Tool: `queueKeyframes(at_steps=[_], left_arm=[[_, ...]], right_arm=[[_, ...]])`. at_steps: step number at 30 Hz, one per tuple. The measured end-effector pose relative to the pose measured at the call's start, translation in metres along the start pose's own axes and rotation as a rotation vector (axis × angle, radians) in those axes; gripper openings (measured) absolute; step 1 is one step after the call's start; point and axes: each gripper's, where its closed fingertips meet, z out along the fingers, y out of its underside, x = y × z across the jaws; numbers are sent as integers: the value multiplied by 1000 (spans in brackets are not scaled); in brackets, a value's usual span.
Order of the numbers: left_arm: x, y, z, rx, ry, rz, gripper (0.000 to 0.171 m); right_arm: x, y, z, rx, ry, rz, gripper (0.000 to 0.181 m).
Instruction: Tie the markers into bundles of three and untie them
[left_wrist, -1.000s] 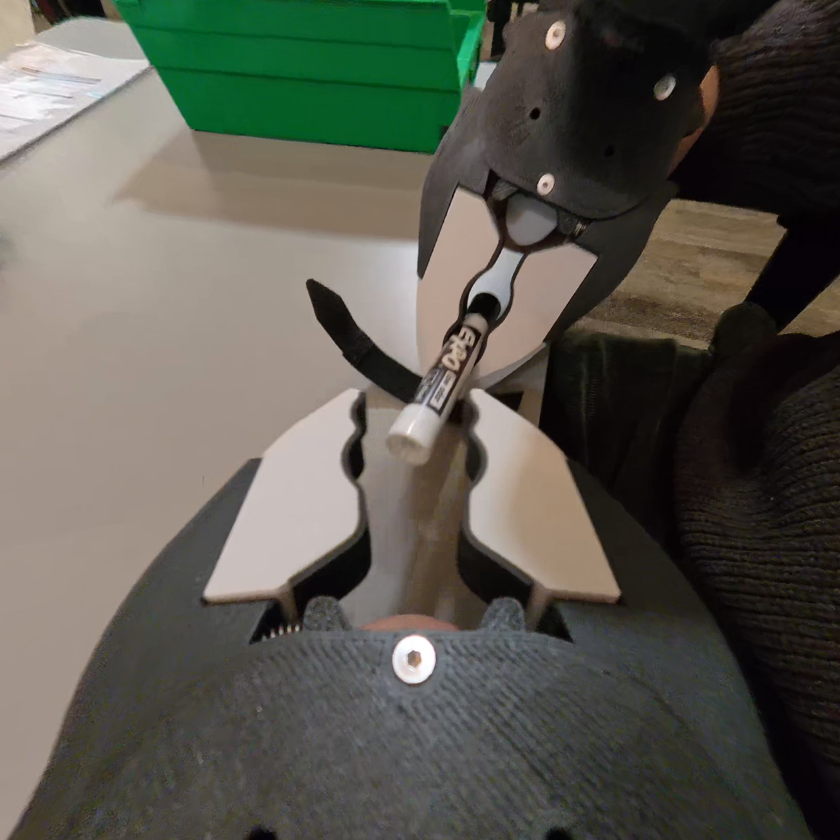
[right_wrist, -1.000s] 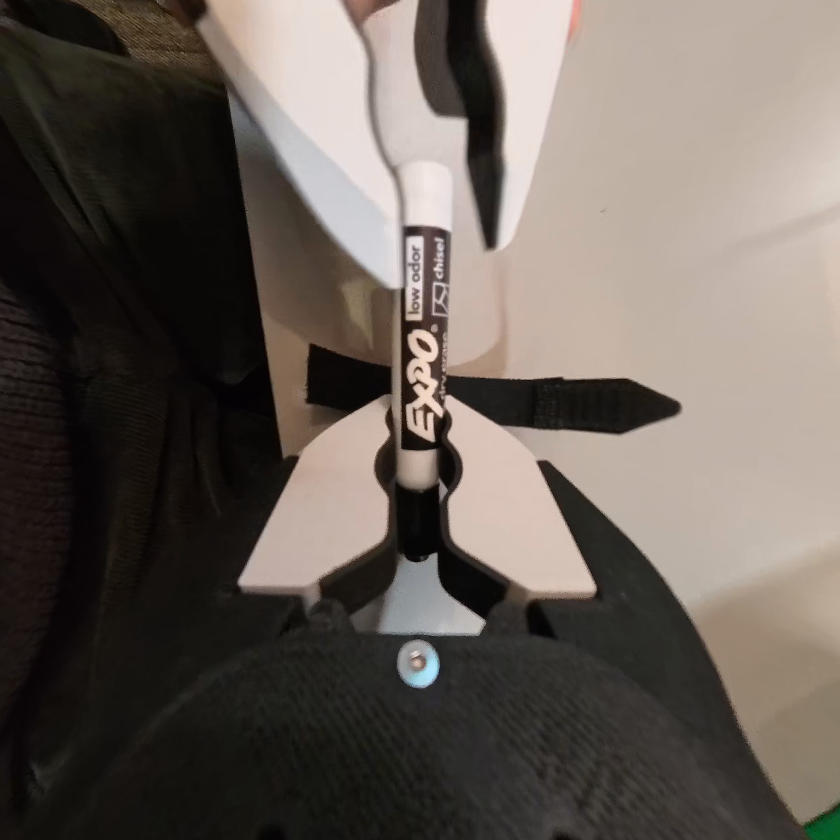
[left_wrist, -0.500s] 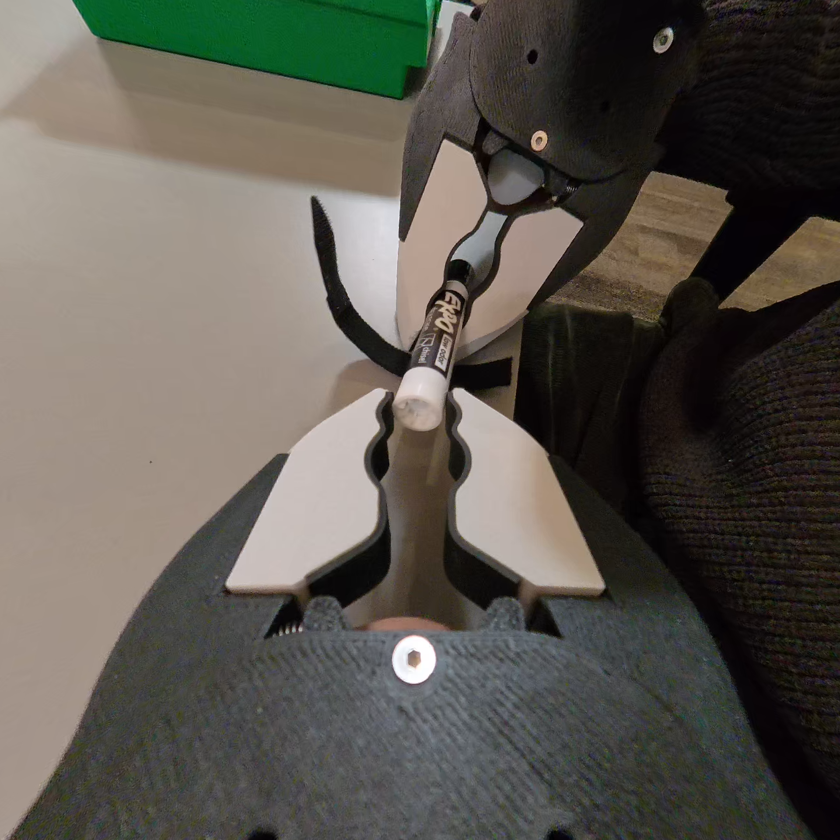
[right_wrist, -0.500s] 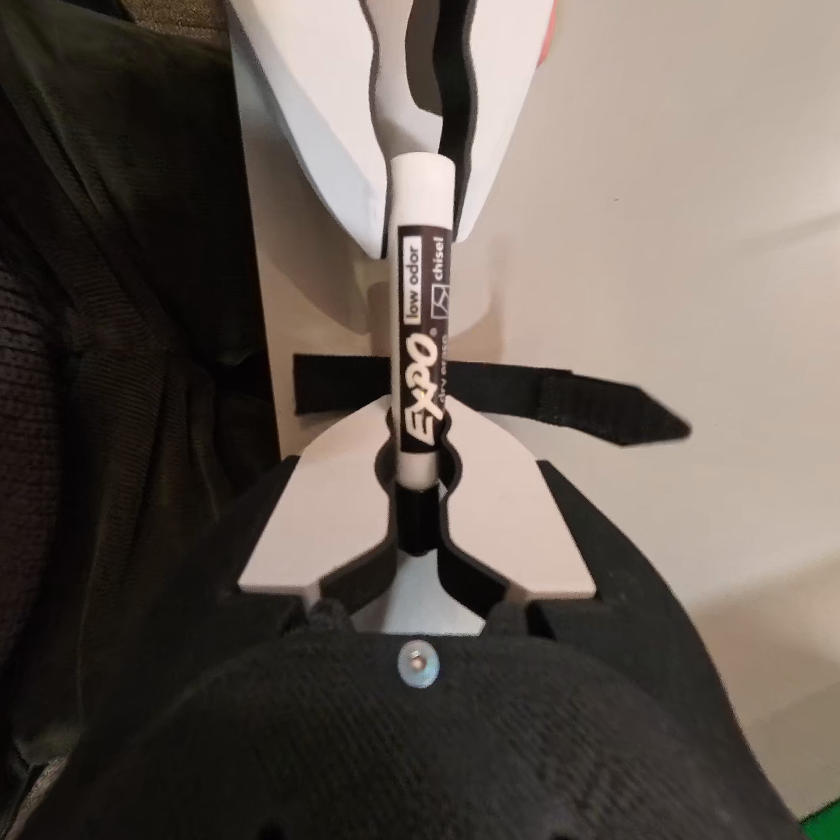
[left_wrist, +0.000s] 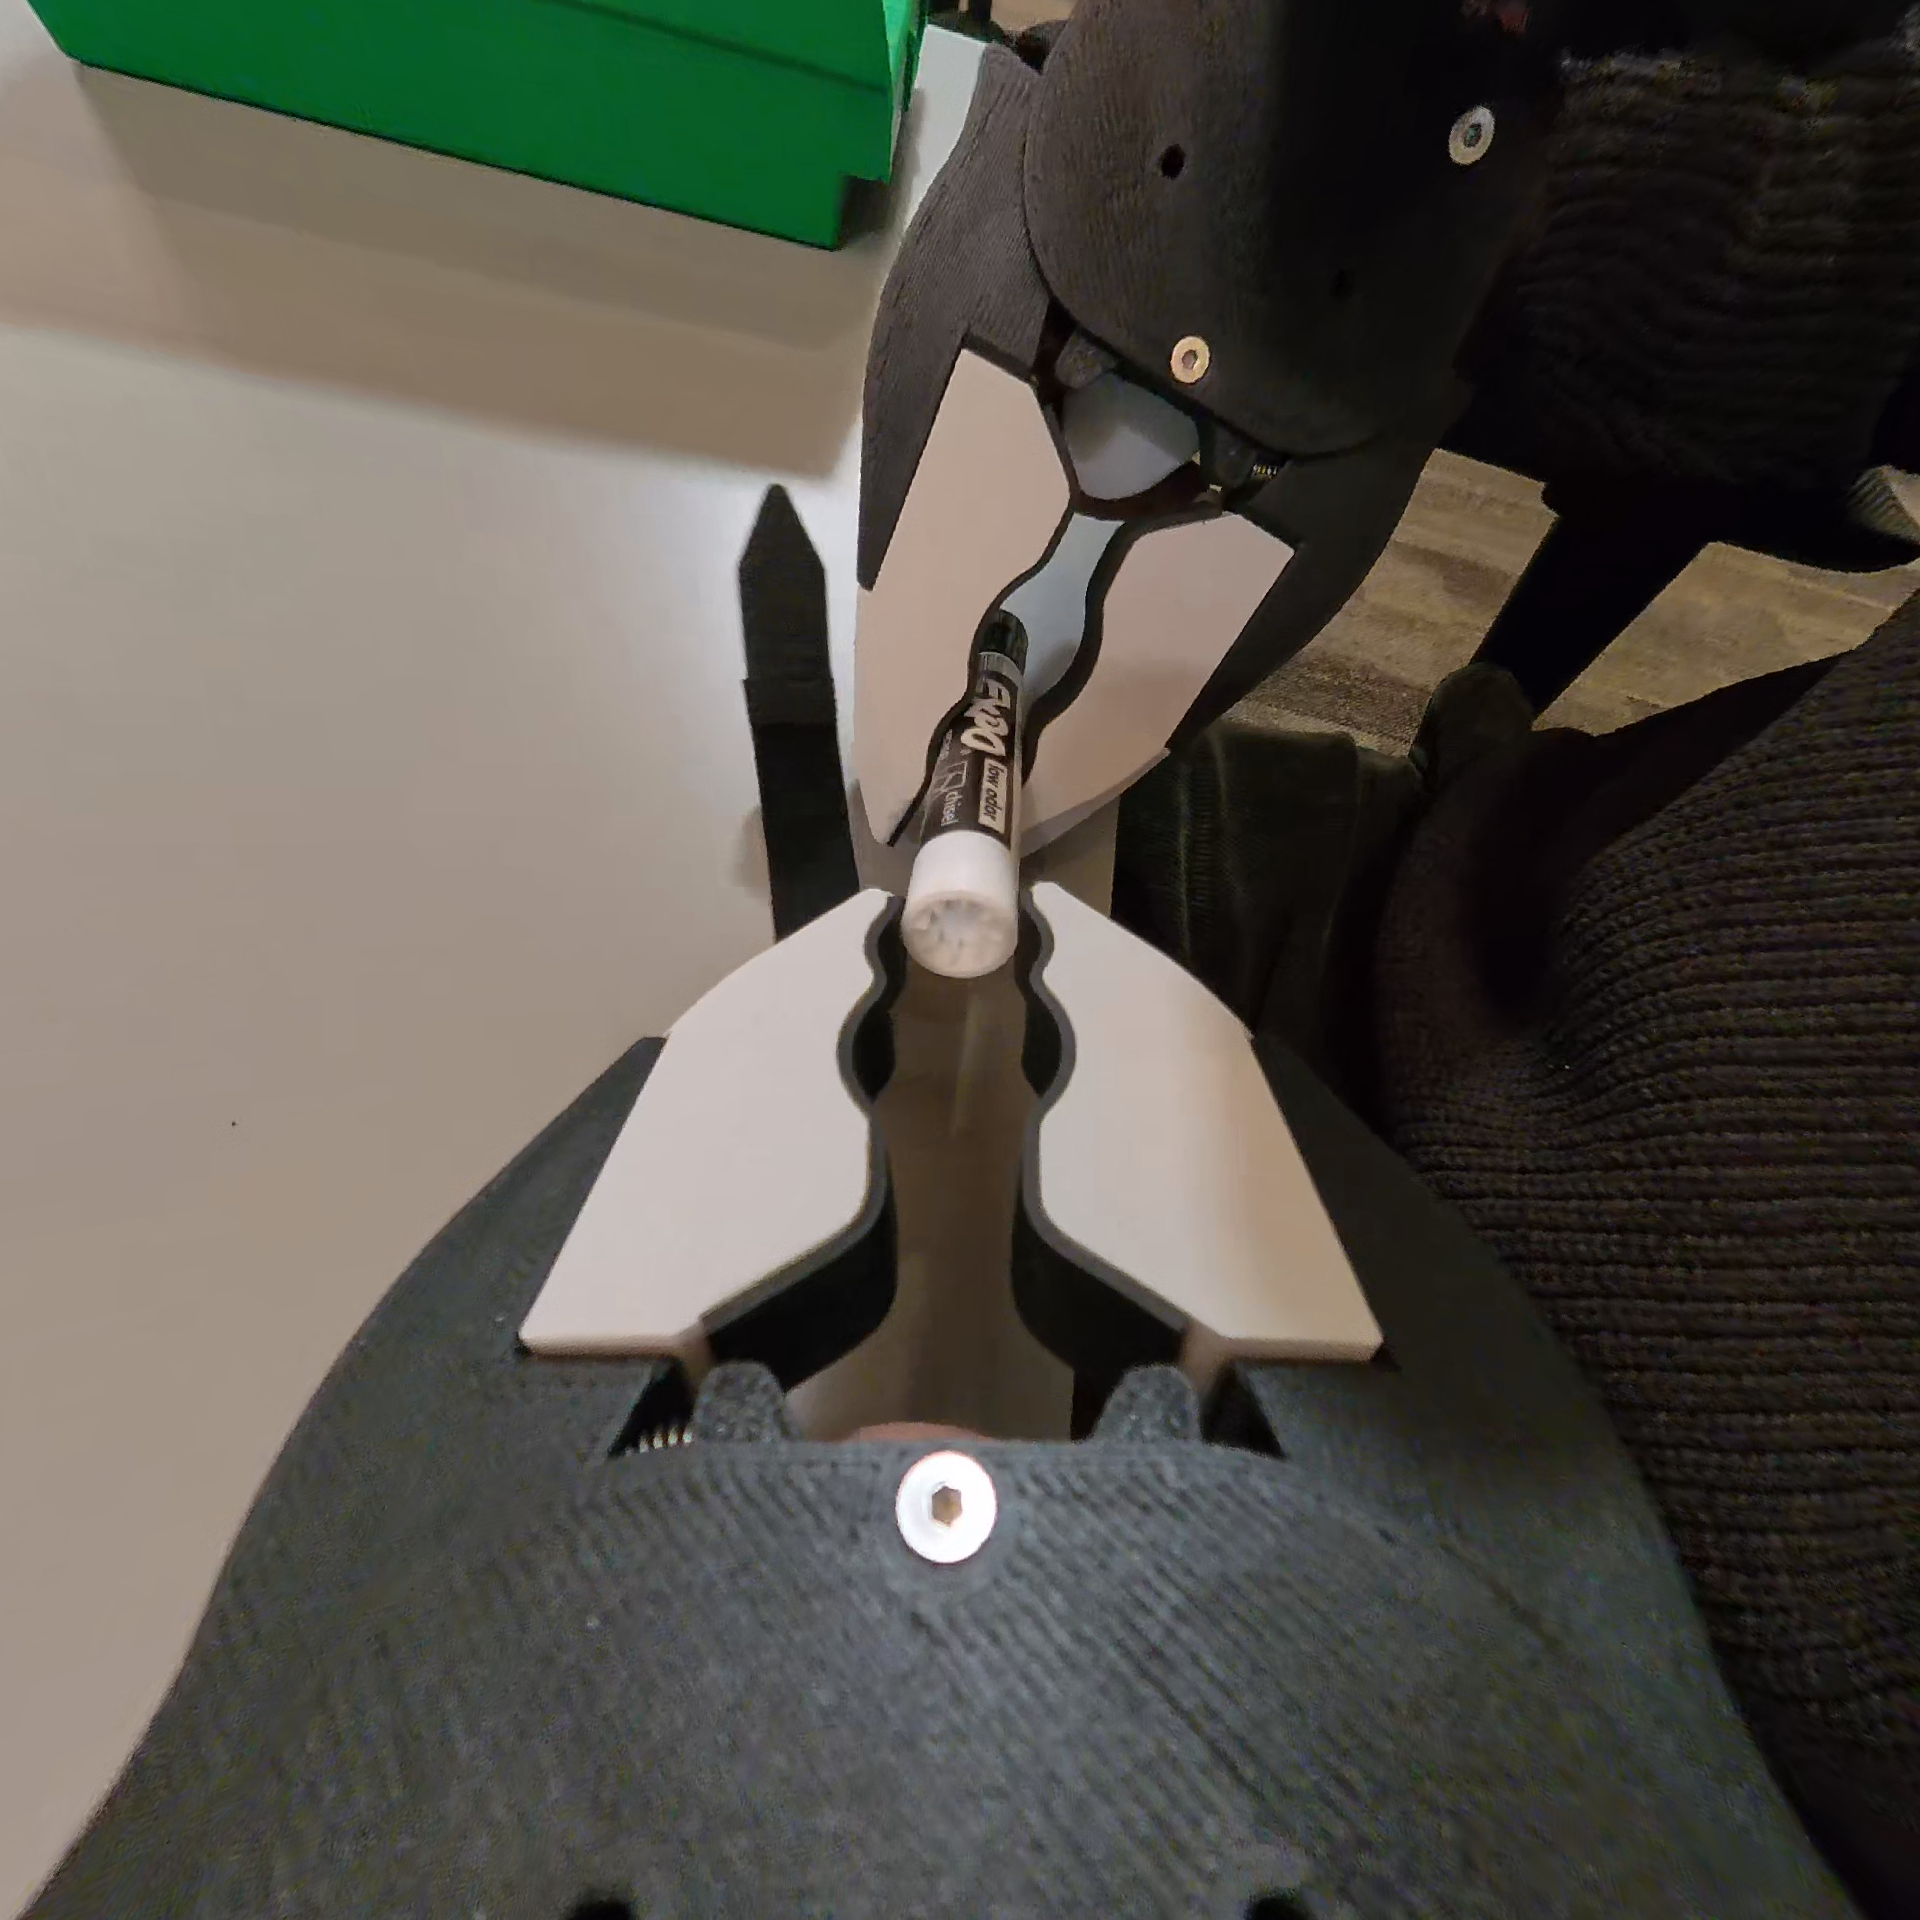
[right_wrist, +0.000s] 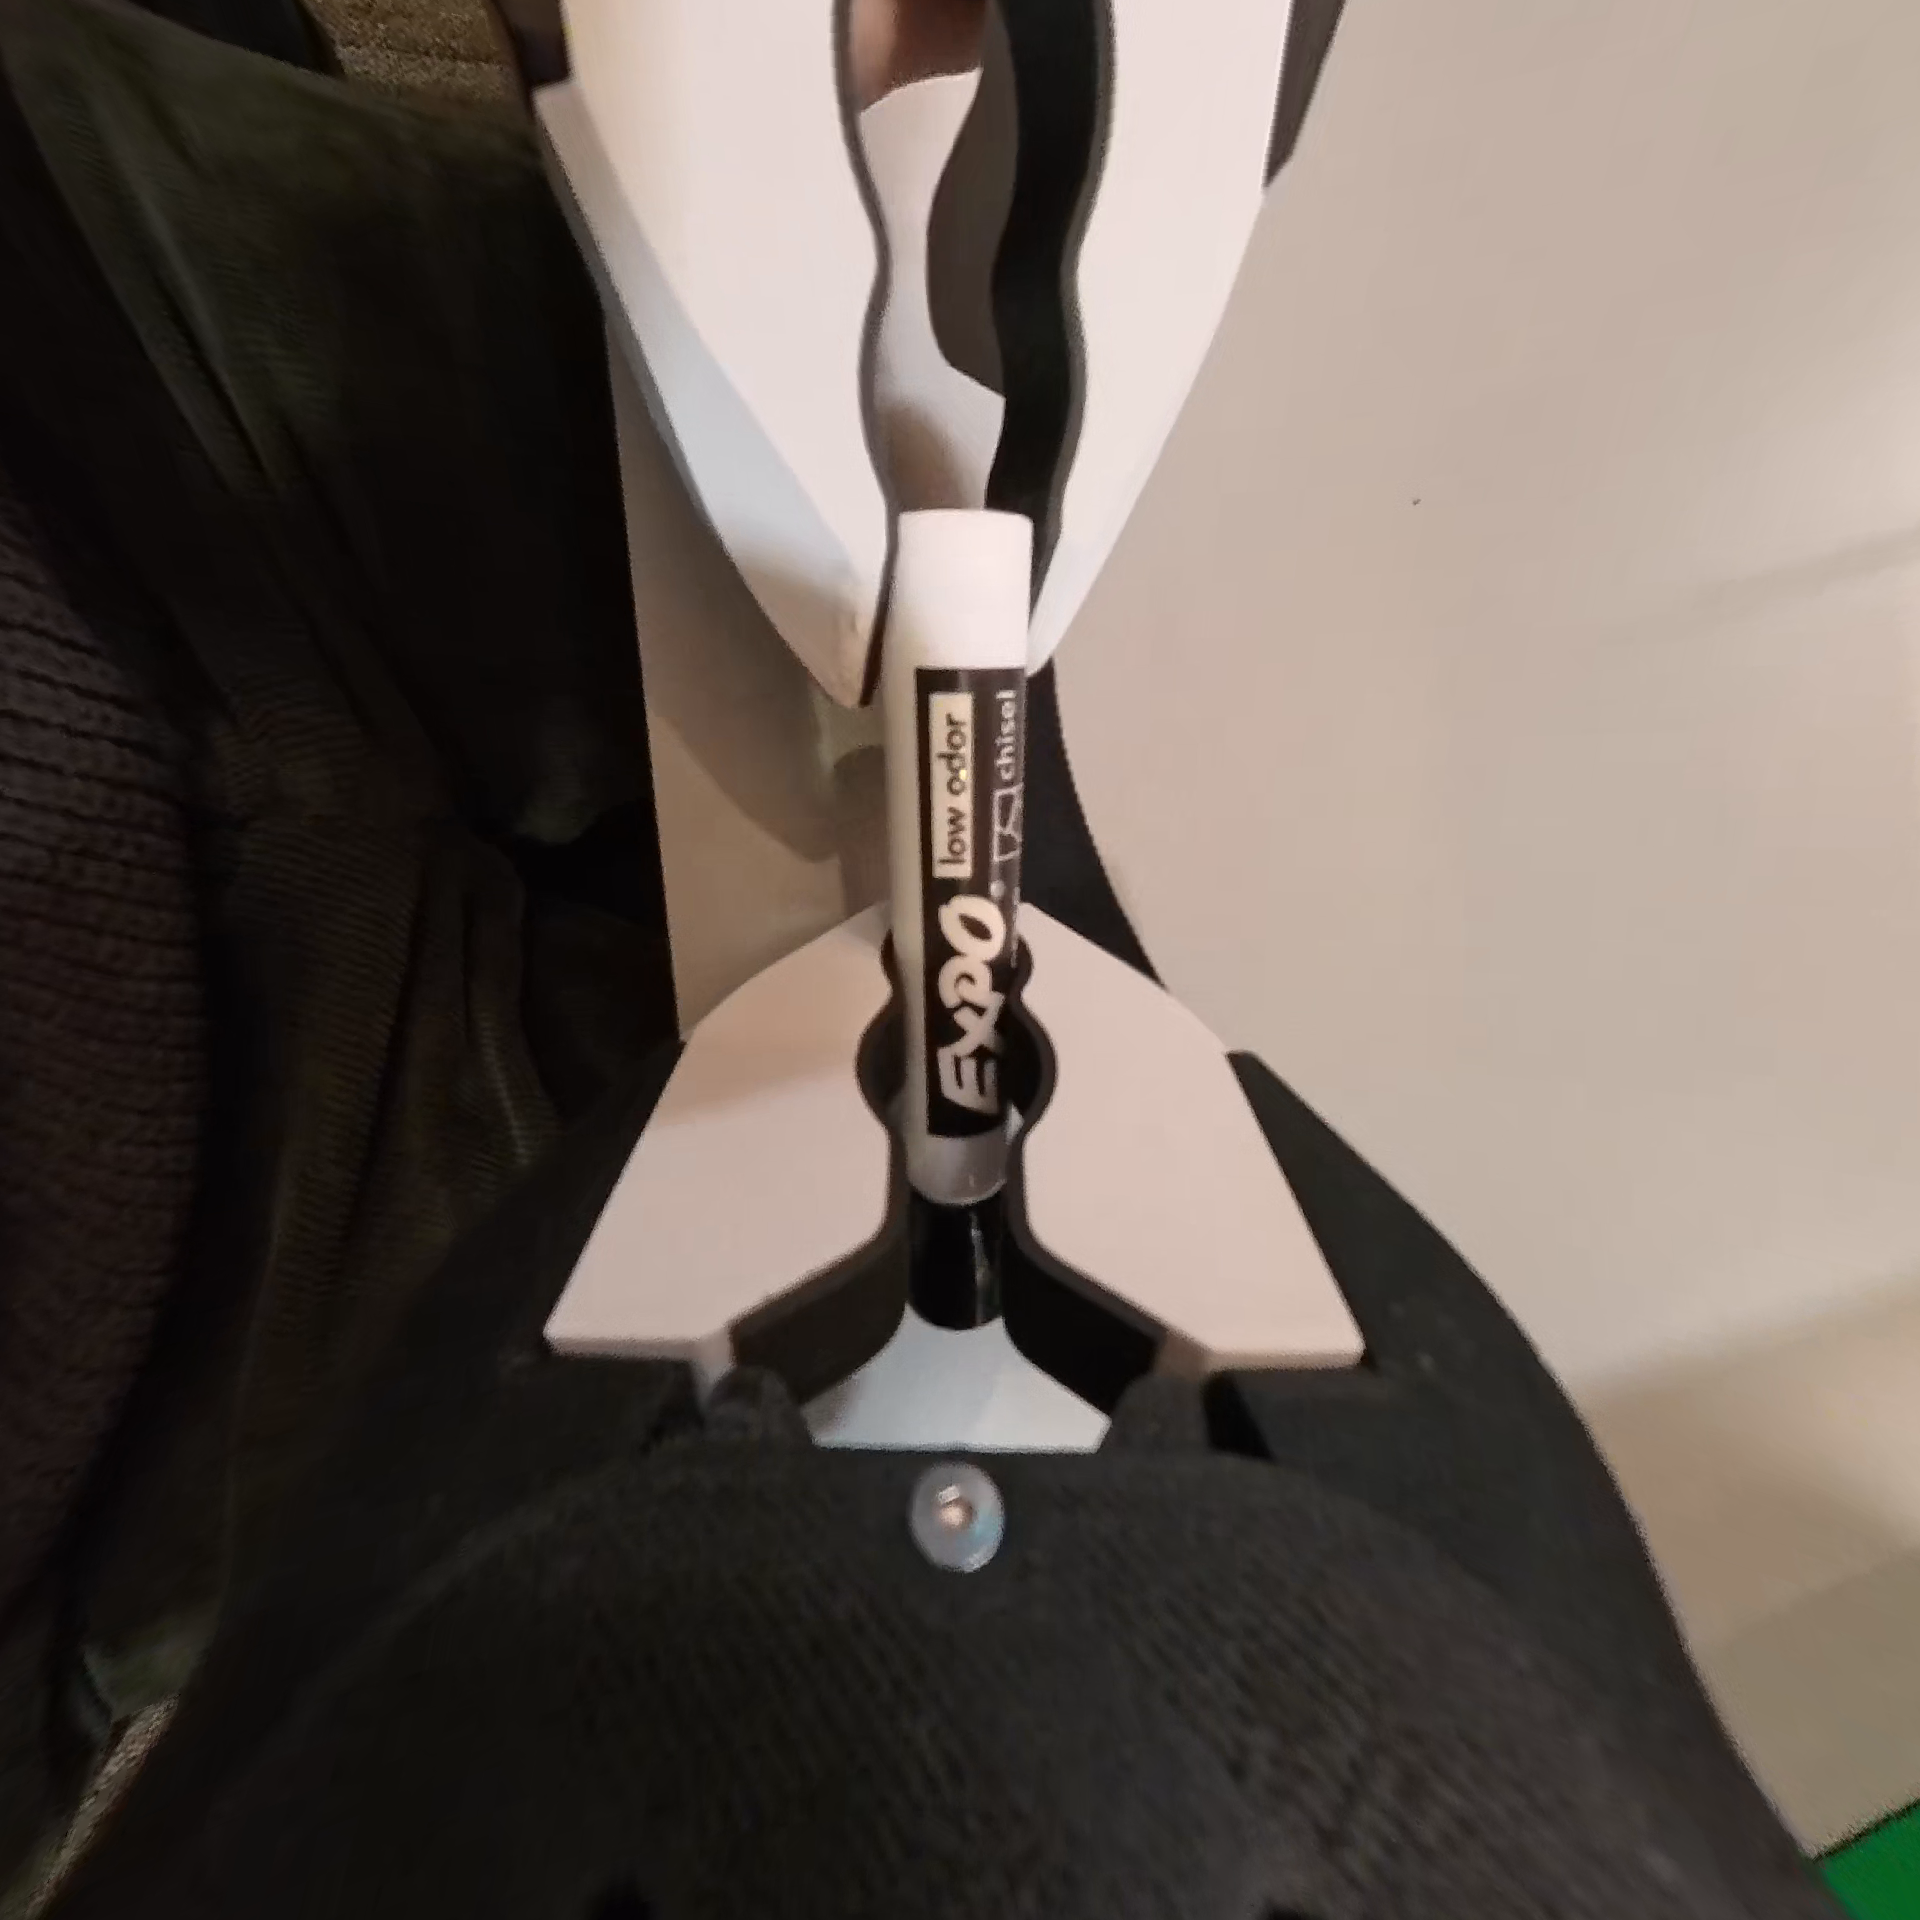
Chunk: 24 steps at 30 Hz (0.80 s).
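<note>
Marker, white-barrelled with black label and cap (right_wrist: 961, 831), runs straight ahead from right claw (right_wrist: 956, 925) clenched on it; its white end sits between released left claw (left_wrist: 956, 914) tips, above the tabletop (left_wrist: 364, 727)

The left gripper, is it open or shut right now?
Open: the left gripper shows a gap on each side of the marker end between its fingertips.

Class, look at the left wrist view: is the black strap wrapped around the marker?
No. The black strap lies flat on the table beside the marker, which the right gripper holds.
</note>
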Motion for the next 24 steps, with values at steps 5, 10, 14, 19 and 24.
queueKeyframes(at_steps=[5,10,14,19,24], left_arm=[[3,0,2,-3,4,15,22],[1,1,3,12,-4,2,23],[-17,-4,-8,56,-129,7,34],[-71,-13,-40,124,-348,-53,50],[-164,-8,-64,-16,-569,-29,50]], right_arm=[[-2,4,-1,-32,-10,-8,15],[-3,8,-3,-67,-26,1,15],[16,24,-16,-129,32,24,14],[52,33,-44,-56,108,166,14],[83,56,-54,-27,234,252,14]])
